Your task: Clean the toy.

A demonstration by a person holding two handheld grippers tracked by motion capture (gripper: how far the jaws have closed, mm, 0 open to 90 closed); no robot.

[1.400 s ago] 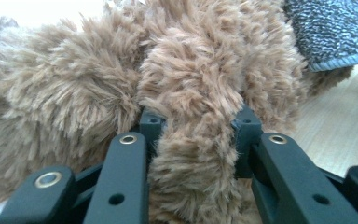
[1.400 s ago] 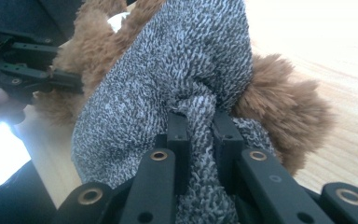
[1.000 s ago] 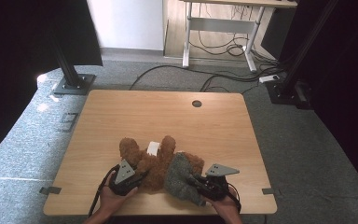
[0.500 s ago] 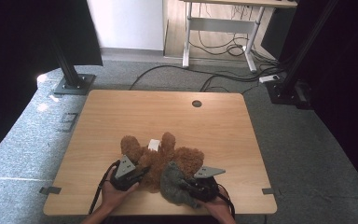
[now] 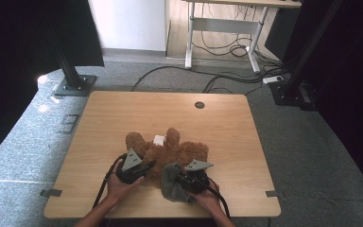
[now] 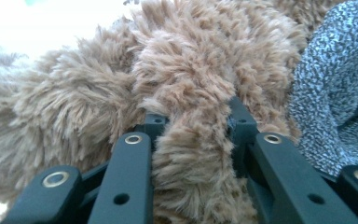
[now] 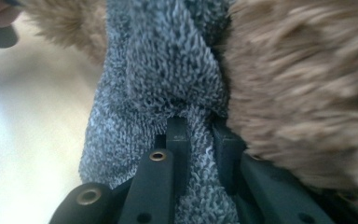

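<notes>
A brown plush teddy bear [image 5: 165,150] lies on the wooden table [image 5: 123,113] near its front edge, a white tag [image 5: 159,140] showing on it. A grey knitted garment [image 5: 169,182] is bunched against the bear's near side. My left gripper [image 5: 139,166] is shut on a fold of the bear's brown fur [image 6: 191,154], the fur pinched between the black jaws. My right gripper [image 5: 184,180] is shut on the grey garment [image 7: 186,116], with the bear's fur [image 7: 303,88] right beside it. A hand holds each gripper from the bottom edge.
The far half of the table is bare wood with a round cable hole [image 5: 199,104]. Black stand bases [image 5: 73,85] sit on the grey floor beyond the table's far corners, and cables [image 5: 217,80] trail under a desk behind.
Both hands have drawn closer to the table's front edge. The right gripper has pulled the grey garment leftward and nearer, bunching it at the bear's near side. The bear has shifted slightly.
</notes>
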